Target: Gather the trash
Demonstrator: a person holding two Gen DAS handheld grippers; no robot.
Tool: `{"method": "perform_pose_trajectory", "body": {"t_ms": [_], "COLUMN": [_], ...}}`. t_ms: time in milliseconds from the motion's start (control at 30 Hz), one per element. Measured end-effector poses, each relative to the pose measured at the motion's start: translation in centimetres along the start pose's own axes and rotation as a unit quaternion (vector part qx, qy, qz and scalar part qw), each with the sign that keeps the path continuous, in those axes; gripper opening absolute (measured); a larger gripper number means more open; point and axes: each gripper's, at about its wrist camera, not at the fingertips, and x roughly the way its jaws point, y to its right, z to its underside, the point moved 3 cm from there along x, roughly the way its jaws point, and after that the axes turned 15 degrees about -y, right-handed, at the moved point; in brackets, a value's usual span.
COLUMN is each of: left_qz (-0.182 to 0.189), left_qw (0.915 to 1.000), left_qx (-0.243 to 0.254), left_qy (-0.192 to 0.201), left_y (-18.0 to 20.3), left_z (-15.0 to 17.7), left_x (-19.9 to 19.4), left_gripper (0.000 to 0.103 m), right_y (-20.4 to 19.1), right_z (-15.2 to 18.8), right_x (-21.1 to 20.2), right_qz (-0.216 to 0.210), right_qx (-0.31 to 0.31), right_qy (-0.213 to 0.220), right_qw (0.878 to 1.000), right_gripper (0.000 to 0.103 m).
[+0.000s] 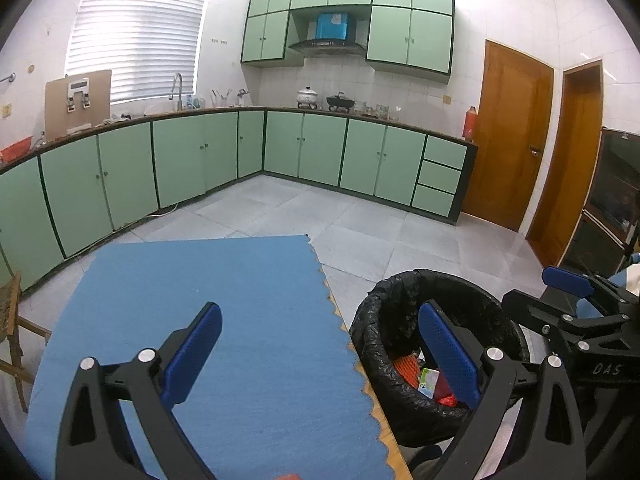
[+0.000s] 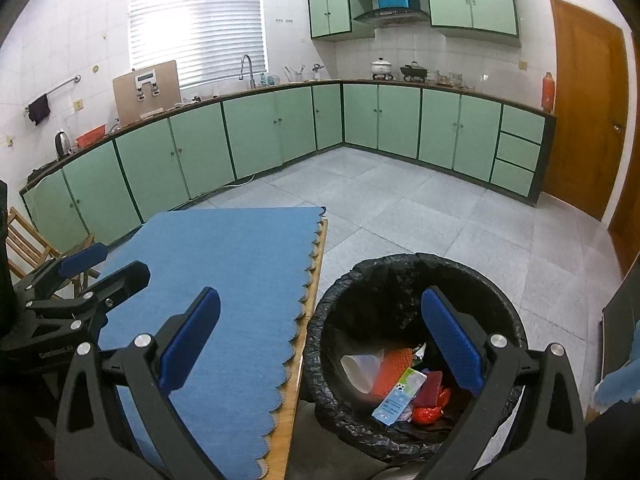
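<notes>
Green cabinets (image 1: 192, 156) line the back of the kitchen in the left wrist view, above a grey tiled floor (image 1: 380, 232). At lower left we see a blue mat (image 1: 240, 300) with a scalloped edge covering a wooden table (image 1: 390, 436). At lower right stands the trash bin (image 1: 452, 280), round and lined with a crinkled black bag. Inside it we make out an orange mesh piece (image 1: 406, 370), a white and green carton (image 1: 428, 382) and something red. Our left gripper (image 1: 320, 356) fills the bottom of the frame, its blue pads spread wide with nothing between them; one pad lies over the mat, the other over the bin's opening. The right gripper (image 1: 576, 292) juts in from the right edge, beyond the bin; from this view we cannot tell how far it is open.

From the right wrist view, the mat (image 2: 240, 272) sits at lower left and the bin (image 2: 400, 272) at lower centre, just beside the table edge (image 2: 296, 380). Its trash shows more plainly: a white paper cup (image 2: 360, 370) on its side, the orange mesh (image 2: 394, 368), the carton (image 2: 400, 396) and red wrappers (image 2: 430, 404). Our right gripper (image 2: 320, 348) is spread wide and empty, one pad over the mat, the other above the bin's contents. The left gripper (image 2: 80, 280) reaches in from the left edge.
</notes>
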Motion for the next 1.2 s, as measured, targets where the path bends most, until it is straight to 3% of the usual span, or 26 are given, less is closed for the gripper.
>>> {"method": "perform_pose_trajectory", "body": {"t_ms": [1200], "left_qz": [-0.01], "left_qw": [0.9997], "left_qx": [0.017], "left_qy": [0.015], "left_y": [1.9], "left_z": [-0.6], "left_x": [-2.1], "left_gripper": [0.097], "right_y": [0.5], "right_z": [0.2], "right_x": [-1.4], "right_qz": [0.006], "right_qx": [0.006], "right_qy": [0.016], "right_qw": [1.0], "right_gripper": [0.098]}}
